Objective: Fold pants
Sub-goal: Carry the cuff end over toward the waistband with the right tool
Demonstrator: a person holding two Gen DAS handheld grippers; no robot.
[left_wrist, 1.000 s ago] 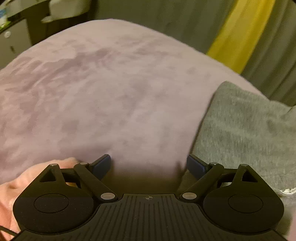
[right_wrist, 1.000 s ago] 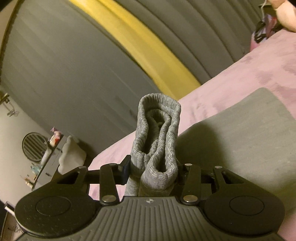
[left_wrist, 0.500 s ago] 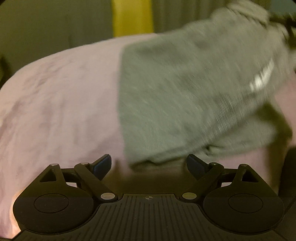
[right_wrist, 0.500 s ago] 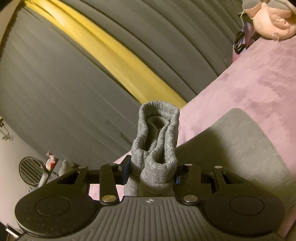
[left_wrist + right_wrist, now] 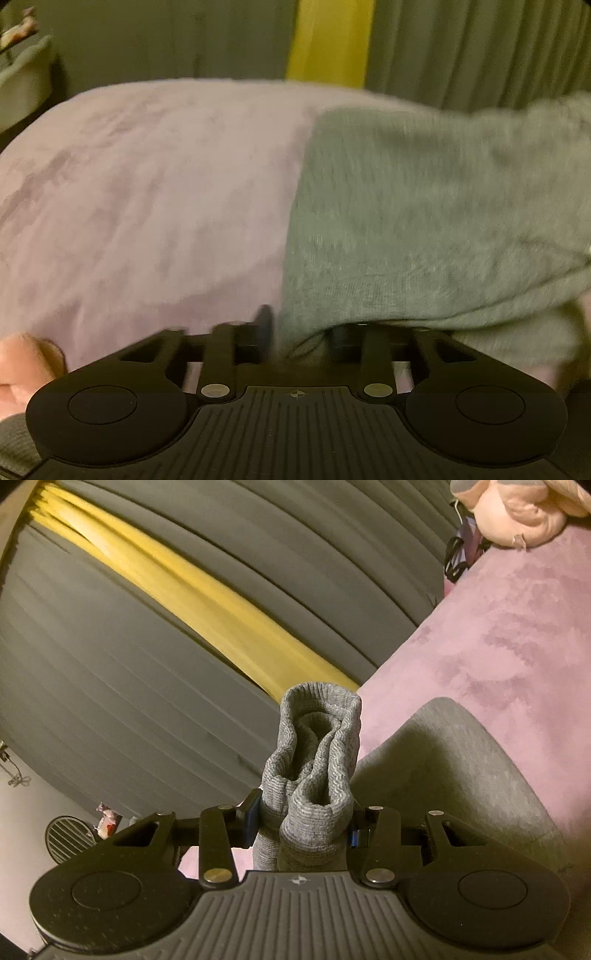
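My left claw (image 5: 301,334) has just been closing, and a corner of the grey pants (image 5: 424,229) sits between its jaws; this blurred view cannot confirm the pads bite. My right claw (image 5: 303,818) pinches the bunched ribbed cuff (image 5: 317,753), lifted above the pink bed (image 5: 517,635). To fold well, I judge both corners should travel level and taut, then land edge on edge. The left view shows the pants spread across the bed; only the right shows the cuff, a plush toy (image 5: 517,509) and the curtain (image 5: 147,646).

Both wrist views look closely over pants (image 5: 424,221), sharing curtain (image 5: 110,664).
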